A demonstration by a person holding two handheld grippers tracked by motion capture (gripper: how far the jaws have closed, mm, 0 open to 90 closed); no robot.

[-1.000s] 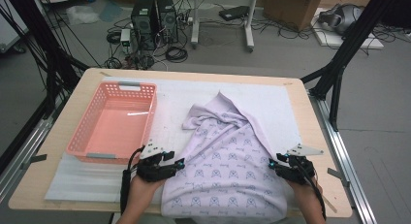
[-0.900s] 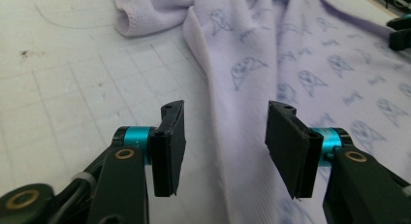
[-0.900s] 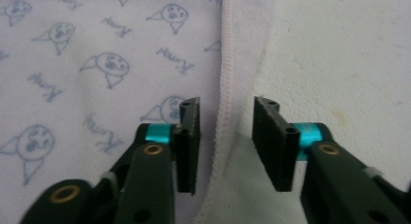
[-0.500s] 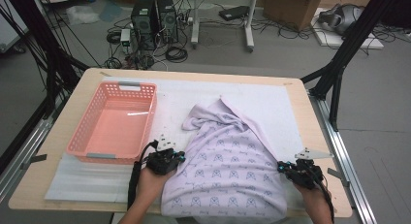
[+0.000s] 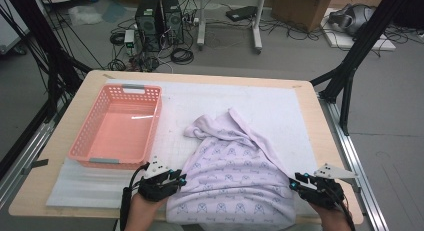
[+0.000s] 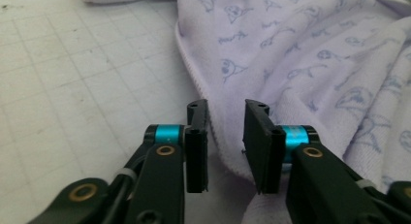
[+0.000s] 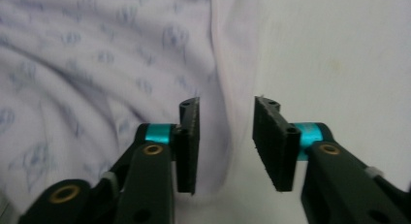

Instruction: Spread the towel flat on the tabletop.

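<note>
Both grippers have dropped to the lilac garment's (image 5: 232, 176) near corners. Left gripper (image 6: 226, 151) and right gripper (image 7: 225, 146) gape across its side hems (nothing clamped) — pinch likely next, on the white mat (image 5: 200, 98).

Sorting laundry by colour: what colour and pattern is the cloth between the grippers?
The cloth is pale lilac with small blue cartoon prints, clearest in the left gripper view.

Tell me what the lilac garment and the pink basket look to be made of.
Lilac garment: soft knit fabric, likely cotton jersey, matte; it drapes in folds, has a stitched hem and a small printed pattern. Pink basket: looks like moulded plastic, slightly glossy; its walls are a rigid lattice of holes, and a bright glint shows on its floor.
</note>
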